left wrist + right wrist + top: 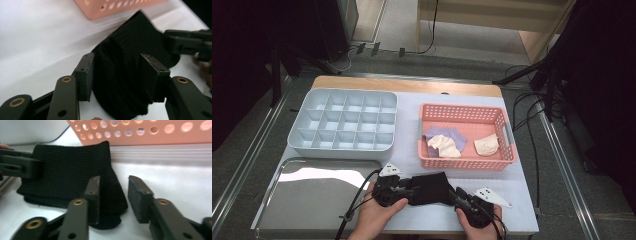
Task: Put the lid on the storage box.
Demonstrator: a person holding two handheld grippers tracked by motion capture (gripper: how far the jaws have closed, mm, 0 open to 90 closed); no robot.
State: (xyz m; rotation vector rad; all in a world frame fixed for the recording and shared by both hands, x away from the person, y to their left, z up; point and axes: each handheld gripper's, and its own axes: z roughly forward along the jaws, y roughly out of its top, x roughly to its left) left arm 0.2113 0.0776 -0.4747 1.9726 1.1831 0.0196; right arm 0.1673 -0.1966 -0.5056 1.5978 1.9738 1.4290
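A: Nearest item: black sock (430,187), flat on the white table (522,200), front of the pink basket (467,163).

B: Grippers?

A: Left gripper (120,72) spread, cloth between jaws, unpinched. Right gripper (113,195) spread beside its edge. Advice: close squarely before lifting.

We look along the right gripper (113,195), its two black jaws parted above the white table (175,172). A corner of a black knitted cloth (67,172) lies between them, near the left jaw. The other gripper (20,166) meets the cloth's far edge. A pink perforated basket (150,131) stands behind.
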